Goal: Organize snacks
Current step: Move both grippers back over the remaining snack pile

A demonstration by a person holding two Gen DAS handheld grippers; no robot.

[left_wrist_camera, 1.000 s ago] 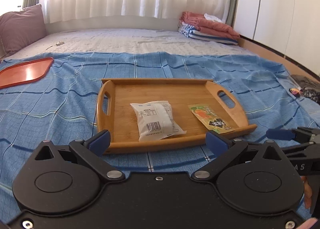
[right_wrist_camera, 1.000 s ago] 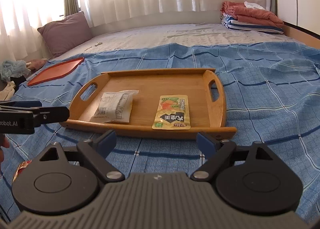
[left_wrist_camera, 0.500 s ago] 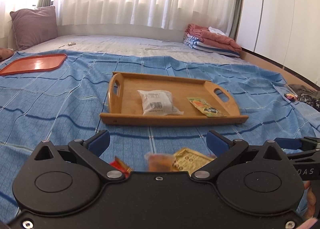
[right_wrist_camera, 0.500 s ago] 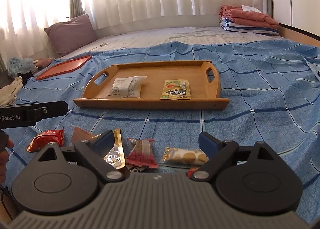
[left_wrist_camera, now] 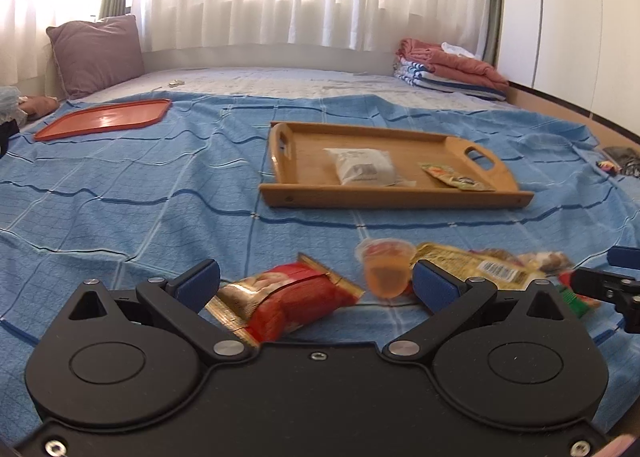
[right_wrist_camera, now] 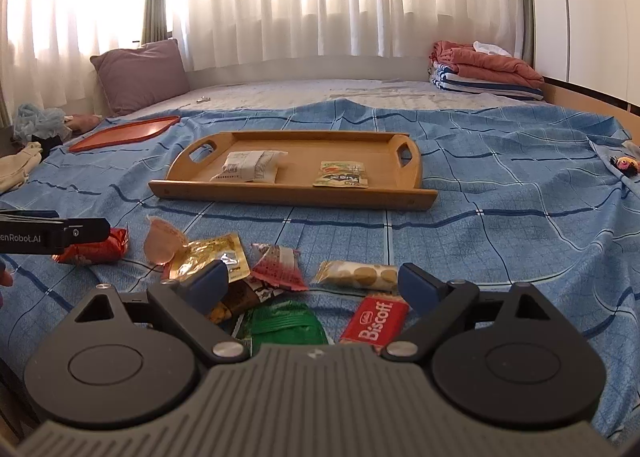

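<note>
A wooden tray lies on the blue bedspread and holds a white packet and a green-orange sachet. Several loose snacks lie nearer me: a red packet, an orange jelly cup, a gold packet, a cracker pack, a red Biscoff bar, a green packet. My left gripper is open over the red packet. My right gripper is open above the snack pile.
An orange-red tray lies at the far left. A purple pillow leans at the back left. Folded blankets sit at the back right. Small dark items lie at the right edge.
Both grippers have pulled back from the wooden tray toward me. The loose snacks on the bedspread have come into view beneath the fingers. Both stay open.
</note>
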